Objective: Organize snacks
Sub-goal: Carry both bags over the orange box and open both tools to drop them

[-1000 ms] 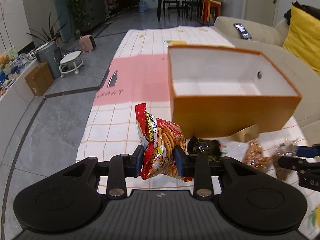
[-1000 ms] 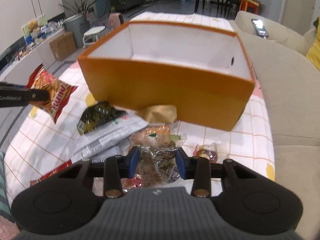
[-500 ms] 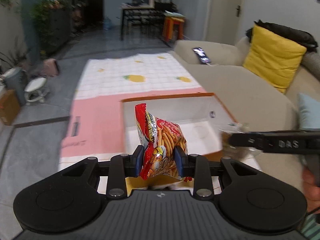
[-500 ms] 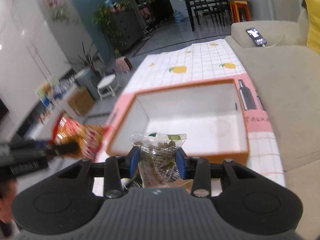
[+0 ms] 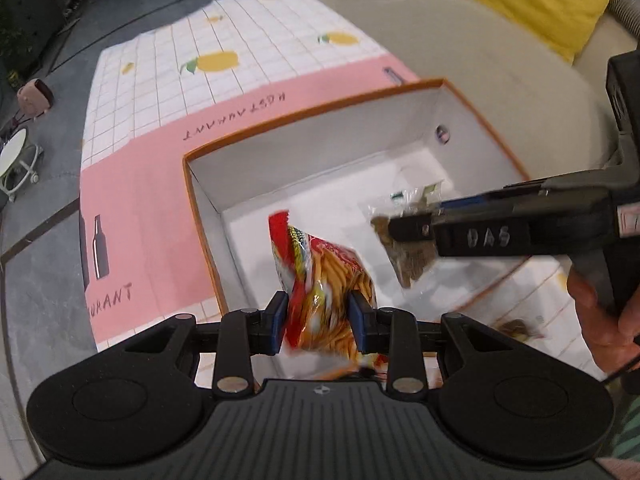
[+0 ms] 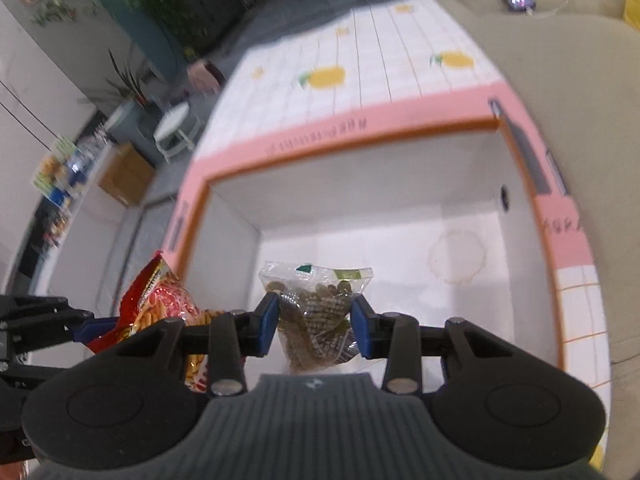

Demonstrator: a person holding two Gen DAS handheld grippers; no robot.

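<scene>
Left gripper (image 5: 319, 322) clamping red snack packet (image 5: 326, 276); right gripper (image 6: 315, 330) clamping clear nut packet (image 6: 316, 312); both hanging over orange box (image 5: 304, 114).

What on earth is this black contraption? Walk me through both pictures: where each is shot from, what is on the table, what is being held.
There is no robot here. A person holds a two-finger grabbing tool in each hand, and each tool carries a wide-angle camera looking forward along its fingers. The black shape at the bottom of each picture is the tool itself.

The left tool's picture shows the left gripper clamped on a red snack bag. The right tool reaches in from the right side, with part of the person's hand behind it.

The right tool's picture shows the right gripper clamped on a clear packet of brown snacks.

Both packets hang over an open orange box with a white inside. It stands on a table covered with a pink and white checked cloth printed with lemons.
</scene>
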